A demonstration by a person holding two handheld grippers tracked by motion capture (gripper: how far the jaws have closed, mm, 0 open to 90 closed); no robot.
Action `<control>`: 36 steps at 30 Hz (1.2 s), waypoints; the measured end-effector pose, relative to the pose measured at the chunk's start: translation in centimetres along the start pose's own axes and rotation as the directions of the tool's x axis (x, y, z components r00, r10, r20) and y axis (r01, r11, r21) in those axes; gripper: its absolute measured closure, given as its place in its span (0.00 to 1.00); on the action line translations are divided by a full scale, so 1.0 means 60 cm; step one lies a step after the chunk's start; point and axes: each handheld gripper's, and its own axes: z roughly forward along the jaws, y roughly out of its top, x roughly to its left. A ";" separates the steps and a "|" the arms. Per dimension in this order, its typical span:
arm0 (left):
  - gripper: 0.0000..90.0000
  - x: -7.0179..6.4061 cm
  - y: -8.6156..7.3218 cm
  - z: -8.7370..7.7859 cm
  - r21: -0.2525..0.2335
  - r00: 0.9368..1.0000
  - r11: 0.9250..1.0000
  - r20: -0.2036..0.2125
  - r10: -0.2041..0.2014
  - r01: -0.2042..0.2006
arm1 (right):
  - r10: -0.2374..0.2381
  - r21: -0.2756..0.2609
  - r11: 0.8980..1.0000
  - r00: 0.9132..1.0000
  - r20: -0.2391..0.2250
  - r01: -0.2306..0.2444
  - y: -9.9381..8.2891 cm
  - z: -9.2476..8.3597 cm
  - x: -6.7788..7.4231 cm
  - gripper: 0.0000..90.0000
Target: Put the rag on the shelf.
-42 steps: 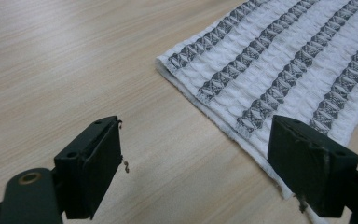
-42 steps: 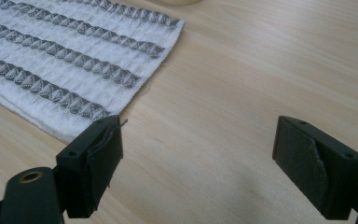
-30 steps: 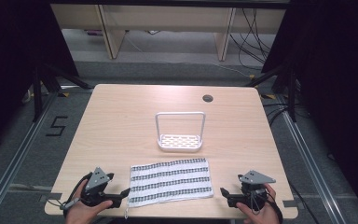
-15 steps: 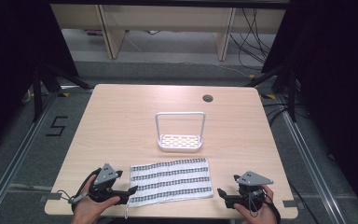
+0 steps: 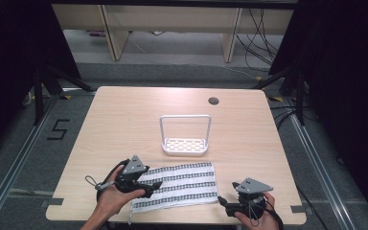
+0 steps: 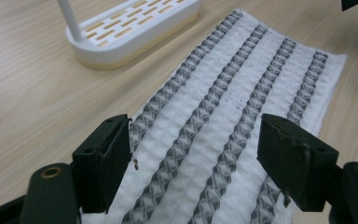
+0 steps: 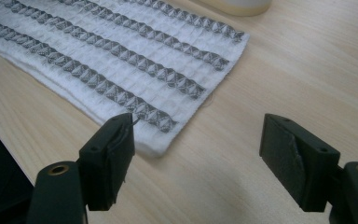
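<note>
Fingers (image 6: 107,158) straddle towel (image 6: 223,107) — untouched

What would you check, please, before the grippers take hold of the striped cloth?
1. Striped cloth lies flat on the table: ok.
2. Left gripper over the cloth's end, jaws just been closing, cloth below them, not yet pinched: ok.
3. Right gripper lined up with the near corner: not ok; one jaw is at the cloth's edge, the other over bare wood.
4. White rack stands apart from the cloth: ok.
5. Cloth single or folded: cannot tell.
</note>
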 end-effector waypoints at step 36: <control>0.51 -0.048 0.150 0.178 0.079 0.977 0.984 0.150 0.149 -0.162 | -0.064 0.049 0.997 0.998 -0.026 0.066 0.012 0.025 0.017 0.46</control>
